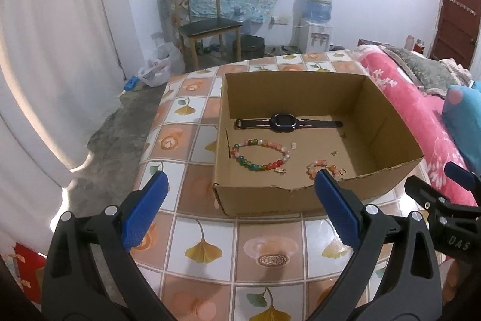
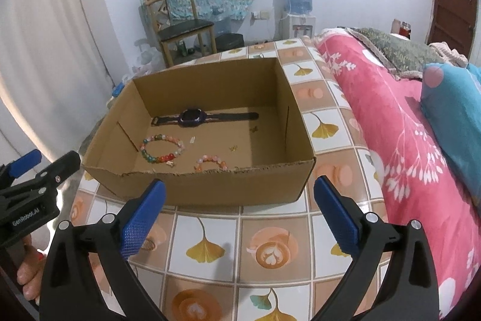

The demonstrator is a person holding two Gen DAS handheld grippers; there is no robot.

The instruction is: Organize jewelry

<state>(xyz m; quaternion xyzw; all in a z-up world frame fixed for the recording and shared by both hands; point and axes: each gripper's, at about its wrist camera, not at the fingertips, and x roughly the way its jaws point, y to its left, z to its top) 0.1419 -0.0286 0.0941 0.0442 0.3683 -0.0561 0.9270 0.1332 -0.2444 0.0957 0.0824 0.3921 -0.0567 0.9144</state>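
A cardboard box (image 1: 300, 194) sits at the centre of both views on the tiled bench (image 1: 210, 248). Inside it, a dark watch (image 1: 284, 121) lies flat along the far wall, a multicoloured bead bracelet (image 1: 260, 154) lies in front of it toward the left, and a smaller pink bead bracelet (image 1: 324, 167) lies near the torn front edge. Tiny gold pieces (image 1: 333, 152) are scattered on the box floor. The left gripper (image 1: 240, 191) hovers before the box, fingers spread wide and holding nothing. The right gripper (image 2: 240, 194) does likewise, spread and empty. A pink bedspread (image 2: 405, 140) fills the right of the frame.
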